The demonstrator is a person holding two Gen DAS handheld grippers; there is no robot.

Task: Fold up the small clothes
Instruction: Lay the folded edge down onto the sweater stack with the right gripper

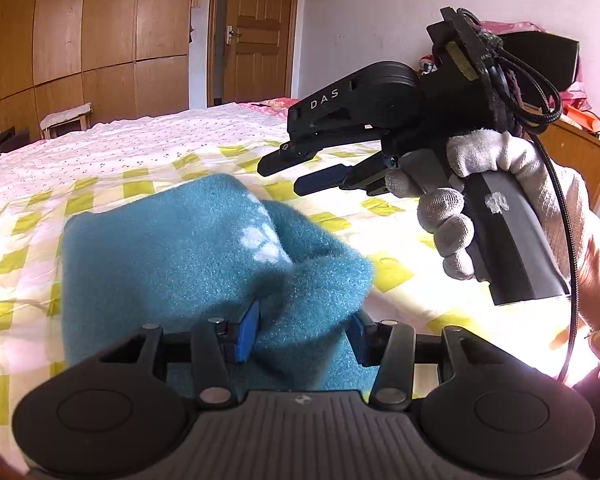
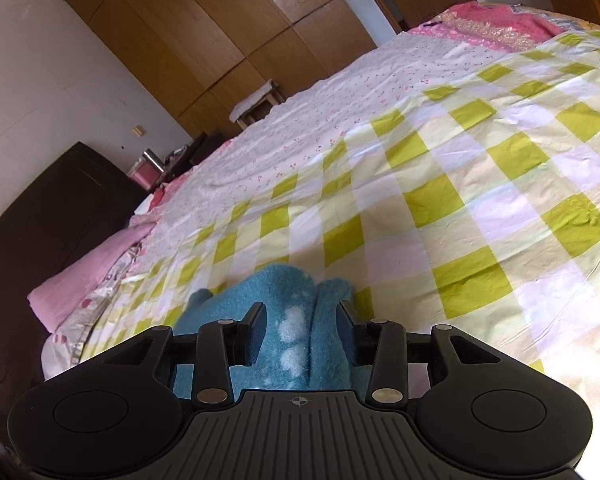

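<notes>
- Teal fleece garment [image 1: 160, 240]: spread on the green-checked part of the bed cover [image 2: 460, 200], towards the near side of the bed. Near edge hidden behind the gripper bodies.
- Far left portion flat on the cover. Near right portion bunched into a raised ridge with a white paw-print patch [image 1: 260, 240] on top.
- Long axis of the ridge: roughly straight away from the left gripper [image 1: 304, 332], towards the far side of the bed.
- Left gripper: lowest and nearest, with the ridge filling the gap between the blue pads [image 1: 248, 326]. Jaws set fairly wide; cannot tell whether clamped on the cloth or merely straddling it.
- Right gripper [image 1: 282, 178]: held in a white-gloved hand [image 1: 480, 200], clear of the cloth, above and to the right of the ridge, tips pointing left across it. Jaws parted, nothing between them.
- In the right wrist view, garment seen below and between the fingers, not in contact.
- Judgement: next move probably a descent of the right gripper onto the free right-hand edge, then a carry across the left portion.
- Obstructions: none on the cover around the garment. Pink pillow [image 2: 88, 280] at the left edge of the bed, stool [image 1: 66, 118] and wardrobe [image 1: 100, 32] beyond the far side, all well apart.
- Risk: thick fleece likely to spring out of a shallow pinch.
</notes>
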